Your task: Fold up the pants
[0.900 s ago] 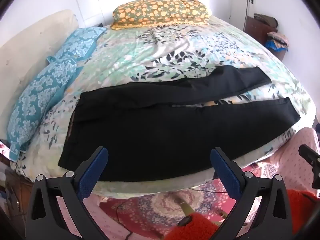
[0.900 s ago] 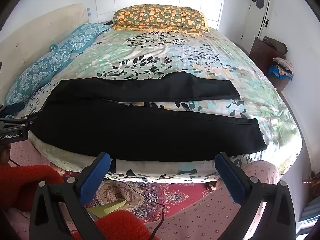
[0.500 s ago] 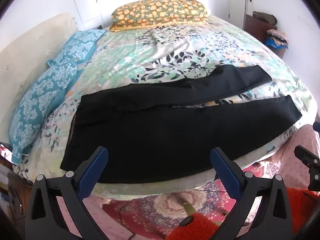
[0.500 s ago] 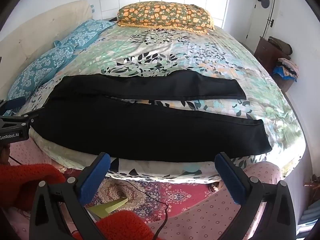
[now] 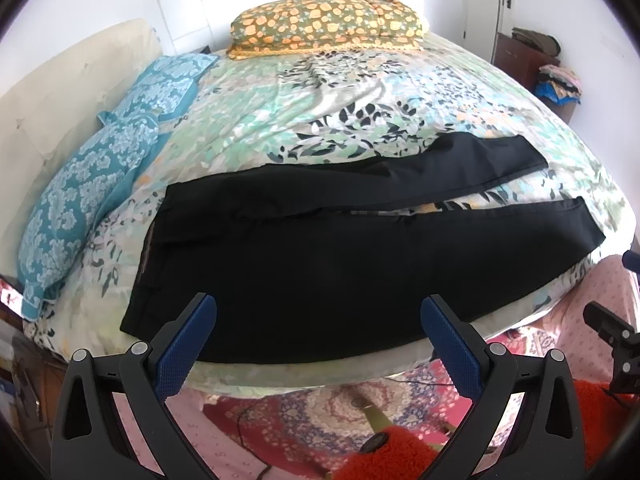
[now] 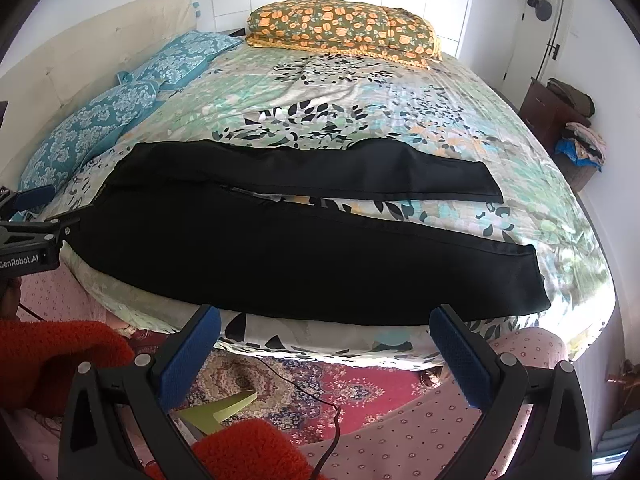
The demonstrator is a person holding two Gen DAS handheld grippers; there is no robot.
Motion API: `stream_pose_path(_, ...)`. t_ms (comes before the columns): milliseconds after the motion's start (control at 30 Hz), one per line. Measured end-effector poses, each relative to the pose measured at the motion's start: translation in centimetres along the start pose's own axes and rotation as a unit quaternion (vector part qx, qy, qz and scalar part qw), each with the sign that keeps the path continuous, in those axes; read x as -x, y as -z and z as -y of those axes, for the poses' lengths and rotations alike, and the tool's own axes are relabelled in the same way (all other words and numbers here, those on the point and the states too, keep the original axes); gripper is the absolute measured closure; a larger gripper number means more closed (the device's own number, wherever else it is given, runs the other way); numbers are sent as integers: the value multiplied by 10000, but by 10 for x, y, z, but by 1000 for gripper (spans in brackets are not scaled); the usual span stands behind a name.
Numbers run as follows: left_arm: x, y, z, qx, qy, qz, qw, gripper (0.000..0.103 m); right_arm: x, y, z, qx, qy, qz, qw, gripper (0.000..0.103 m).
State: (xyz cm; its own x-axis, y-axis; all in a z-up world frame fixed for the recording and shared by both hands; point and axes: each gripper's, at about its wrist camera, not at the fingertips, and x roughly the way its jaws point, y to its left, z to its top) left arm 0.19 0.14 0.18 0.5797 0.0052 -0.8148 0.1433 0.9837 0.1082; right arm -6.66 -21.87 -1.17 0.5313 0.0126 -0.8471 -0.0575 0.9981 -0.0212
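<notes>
Black pants (image 5: 320, 264) lie flat along the near edge of the bed, waist to the left, two legs stretching right with a gap between them. They also show in the right wrist view (image 6: 304, 248). My left gripper (image 5: 318, 320) is open and empty, just short of the waist end's near edge. My right gripper (image 6: 324, 332) is open and empty, in front of the near leg above the bed's edge. The left gripper's body (image 6: 28, 248) shows at the right wrist view's left edge.
The bed has a floral cover (image 5: 360, 104), blue pillows (image 5: 96, 168) at the left and an orange floral pillow (image 5: 328, 20) at the back. A patterned rug (image 6: 320, 392) with a cable lies below. A dark cabinet (image 6: 556, 112) with clothes stands right.
Both grippers have moved forward and a little higher toward the bed; the pants look larger and nearer. The pants have not moved.
</notes>
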Motion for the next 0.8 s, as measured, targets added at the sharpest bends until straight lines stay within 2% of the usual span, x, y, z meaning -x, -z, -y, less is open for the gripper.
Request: stream_pose_path(800,-1,8,-11,275,-118,-20,9996,1,-3,3,-3,78,-125,-39,9999,0)
